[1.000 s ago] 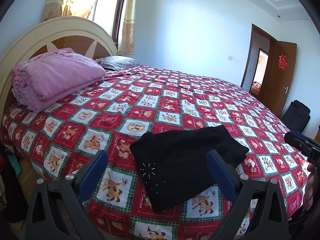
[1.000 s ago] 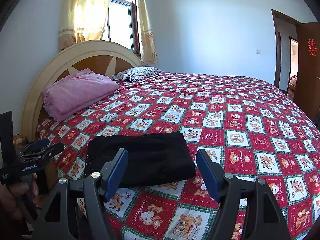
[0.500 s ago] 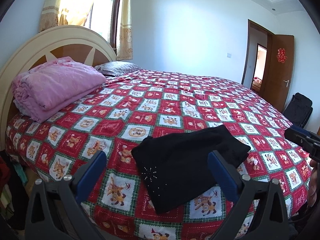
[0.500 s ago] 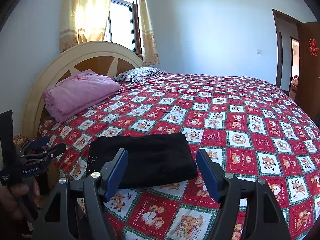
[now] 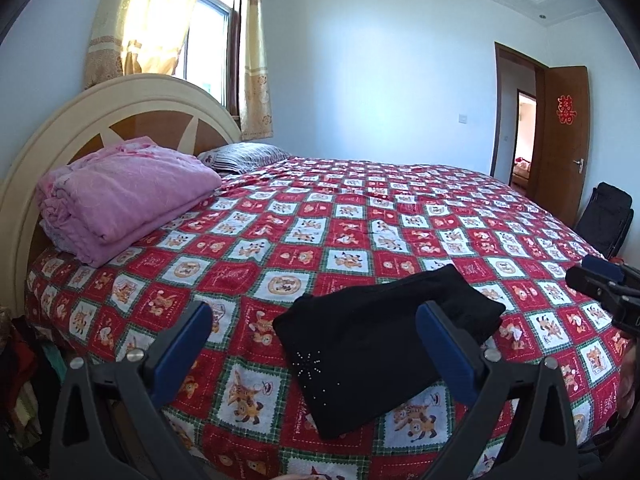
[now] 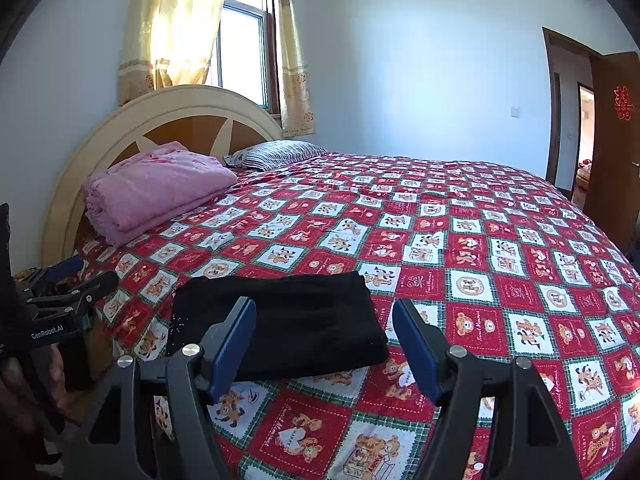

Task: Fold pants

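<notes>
black pants (image 5: pixel 384 344) folded flat on bed (image 5: pixel 360 224) near its edge. left gripper (image 5: pixel 316 344) and right gripper (image 6: pixel 324 340) fingers wide, holding nothing, above the bed.

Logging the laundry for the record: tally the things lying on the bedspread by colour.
Black: 1, the folded pants
Pink: 1, the folded blanket
Striped grey: 1, the pillow
Total: 3, none held by the left gripper or the right gripper.

Black pants (image 5: pixel 380 344) — folded into a flat rectangle — lie on the bed's near edge.
</notes>
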A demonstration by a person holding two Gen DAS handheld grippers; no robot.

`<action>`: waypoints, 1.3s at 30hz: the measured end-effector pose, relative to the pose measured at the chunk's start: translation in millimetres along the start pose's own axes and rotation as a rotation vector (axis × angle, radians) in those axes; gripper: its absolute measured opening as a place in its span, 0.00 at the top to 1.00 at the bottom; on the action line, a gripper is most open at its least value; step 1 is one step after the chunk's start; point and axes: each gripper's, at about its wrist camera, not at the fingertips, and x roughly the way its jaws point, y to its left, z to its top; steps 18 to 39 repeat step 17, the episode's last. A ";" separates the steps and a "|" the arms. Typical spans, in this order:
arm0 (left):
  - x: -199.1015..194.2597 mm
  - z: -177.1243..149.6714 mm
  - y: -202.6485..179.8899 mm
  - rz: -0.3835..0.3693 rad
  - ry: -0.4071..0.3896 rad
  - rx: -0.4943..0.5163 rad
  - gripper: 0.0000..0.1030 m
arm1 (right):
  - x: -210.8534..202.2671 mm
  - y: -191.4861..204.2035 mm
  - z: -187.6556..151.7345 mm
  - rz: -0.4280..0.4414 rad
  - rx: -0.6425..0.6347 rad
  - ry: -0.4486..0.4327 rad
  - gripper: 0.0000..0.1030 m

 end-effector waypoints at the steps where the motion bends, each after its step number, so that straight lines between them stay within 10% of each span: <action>1: 0.2 -0.7 0.3 -0.009 0.004 -0.003 0.00 | 0.3 0.5 -0.1 0.001 -0.001 0.001 0.30; 39: 13.2 -11.2 11.1 0.006 0.059 -0.037 0.00 | 6.0 7.1 -3.6 0.003 -0.018 0.020 0.30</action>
